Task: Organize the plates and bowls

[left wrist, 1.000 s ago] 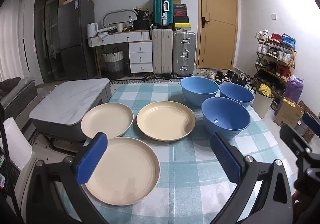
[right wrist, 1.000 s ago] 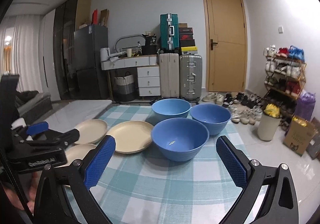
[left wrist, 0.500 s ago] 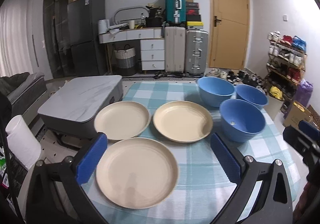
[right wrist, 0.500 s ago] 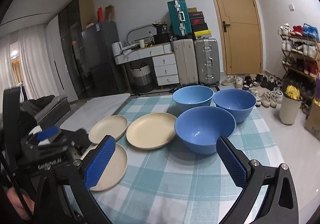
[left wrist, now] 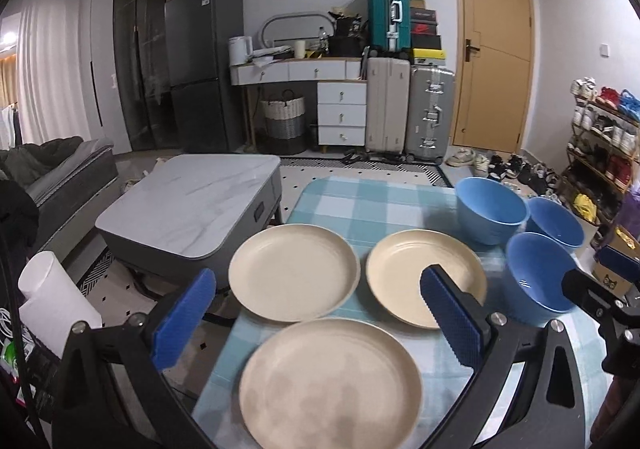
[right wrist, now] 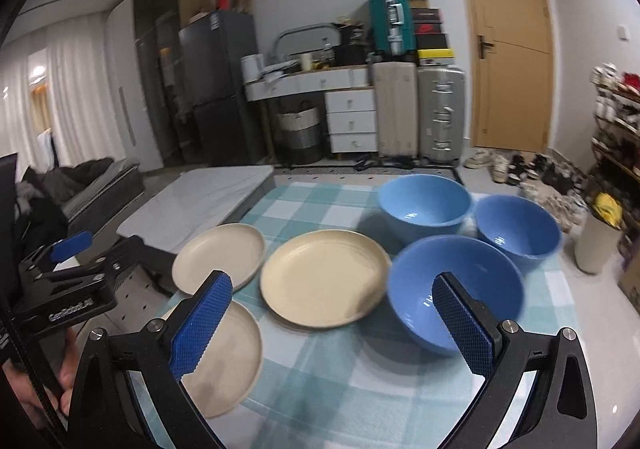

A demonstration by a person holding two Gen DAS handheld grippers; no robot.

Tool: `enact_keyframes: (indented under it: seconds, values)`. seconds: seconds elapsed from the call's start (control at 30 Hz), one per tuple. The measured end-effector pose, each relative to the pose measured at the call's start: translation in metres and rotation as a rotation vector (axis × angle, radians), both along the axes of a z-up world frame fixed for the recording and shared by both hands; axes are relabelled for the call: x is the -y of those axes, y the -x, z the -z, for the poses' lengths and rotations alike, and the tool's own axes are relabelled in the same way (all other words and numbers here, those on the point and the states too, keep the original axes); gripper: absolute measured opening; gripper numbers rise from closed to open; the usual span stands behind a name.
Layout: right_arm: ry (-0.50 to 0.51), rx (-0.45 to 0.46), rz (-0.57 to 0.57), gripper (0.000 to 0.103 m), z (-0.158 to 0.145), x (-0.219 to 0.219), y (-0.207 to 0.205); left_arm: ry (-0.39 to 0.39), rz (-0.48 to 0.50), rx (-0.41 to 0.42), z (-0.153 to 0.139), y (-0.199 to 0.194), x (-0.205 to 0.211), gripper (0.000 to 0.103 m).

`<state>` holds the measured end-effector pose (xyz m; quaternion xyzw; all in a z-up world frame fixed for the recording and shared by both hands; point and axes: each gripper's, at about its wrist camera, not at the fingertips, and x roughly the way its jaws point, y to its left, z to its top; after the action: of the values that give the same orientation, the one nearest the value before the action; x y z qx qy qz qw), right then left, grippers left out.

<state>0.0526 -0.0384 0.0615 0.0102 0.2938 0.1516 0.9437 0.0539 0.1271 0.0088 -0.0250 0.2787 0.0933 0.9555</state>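
Note:
Three cream plates lie on the checked tablecloth (left wrist: 384,205): a near plate (left wrist: 330,380), a far-left plate (left wrist: 294,277) and a middle plate (left wrist: 404,273). To their right stand three blue bowls: a near bowl (right wrist: 416,281), a far bowl (right wrist: 424,205) and a right bowl (right wrist: 518,229). My left gripper (left wrist: 318,313) hovers open above the near plate, holding nothing. Above the cloth, my right gripper (right wrist: 332,321) is open and empty, its right finger in front of the near bowl. In the right wrist view the left gripper's body shows at the left edge, with the near plate (right wrist: 228,357) beside it.
A low marble-topped table (left wrist: 188,201) stands left of the cloth. A white paper roll (left wrist: 56,301) sits at the near left. Suitcases (left wrist: 408,105), drawers, a fridge and a door line the back wall. A shoe rack (left wrist: 604,137) and a small bin (right wrist: 598,245) are at the right.
Both grippers have shifted left, so the plates and bowls now sit further right in each view. The left gripper has come over the near plate. Both stayed open.

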Motion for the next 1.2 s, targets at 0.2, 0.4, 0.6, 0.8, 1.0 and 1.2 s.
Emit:
enact_keyframes:
  seconds: [0.2,0.4,0.6,0.8,1.0,1.2]
  values:
    - [0.032,-0.103,-0.116,0.093,0.013,-0.049,-0.053,-0.007,-0.016,-0.067,0.015,-0.029,-0.022,0.103]
    - [0.065,-0.112,-0.189,0.093,0.025,-0.094,-0.092,-0.017,-0.046,-0.111,0.030,-0.054,-0.046,0.103]
    - [0.086,-0.156,-0.245,0.093,0.038,-0.132,-0.136,0.004,-0.072,-0.151,0.047,-0.082,-0.073,0.103]
    - [0.121,-0.182,-0.298,0.093,0.054,-0.159,-0.176,0.081,-0.086,-0.214,0.070,-0.107,-0.103,0.103]
    - [0.127,-0.245,-0.323,0.095,0.083,-0.185,-0.226,0.122,-0.102,-0.253,0.093,-0.129,-0.120,0.103]
    - [0.198,-0.320,-0.359,0.095,0.120,-0.214,-0.257,0.120,-0.120,-0.325,0.121,-0.153,-0.134,0.103]
